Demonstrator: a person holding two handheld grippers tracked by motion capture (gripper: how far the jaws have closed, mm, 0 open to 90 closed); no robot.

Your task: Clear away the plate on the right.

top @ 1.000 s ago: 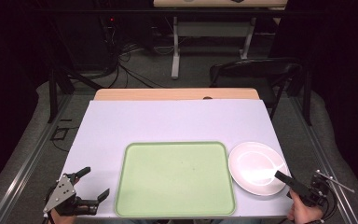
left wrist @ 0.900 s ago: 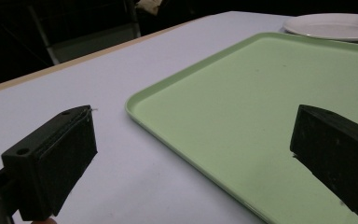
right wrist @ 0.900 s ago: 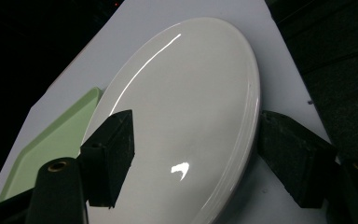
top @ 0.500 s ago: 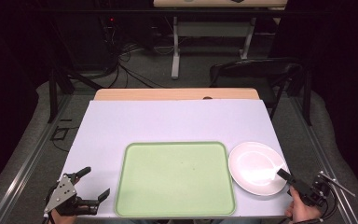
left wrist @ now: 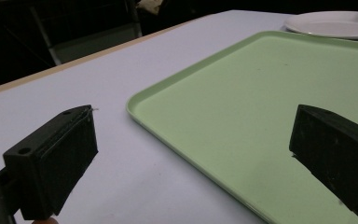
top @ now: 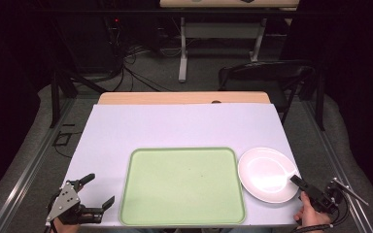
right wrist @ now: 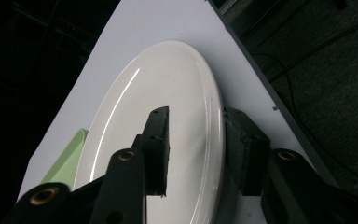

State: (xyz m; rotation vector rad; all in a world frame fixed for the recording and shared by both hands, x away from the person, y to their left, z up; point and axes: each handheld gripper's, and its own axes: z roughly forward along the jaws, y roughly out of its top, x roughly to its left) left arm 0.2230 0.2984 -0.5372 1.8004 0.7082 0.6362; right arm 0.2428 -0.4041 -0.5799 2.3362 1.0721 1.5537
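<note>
Right tongs (top: 305, 188) crept back, straddling 1 plate's (top: 267, 172) rim; left tongs (top: 97, 190) wide

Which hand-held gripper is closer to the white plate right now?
Right. The right hand-held gripper straddles the white plate rim; the left hand-held gripper sits across the green tray, by its near-left corner.

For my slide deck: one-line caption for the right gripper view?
Right gripper straddling the white plate rim, jaws either side, not visibly clamped.
</note>
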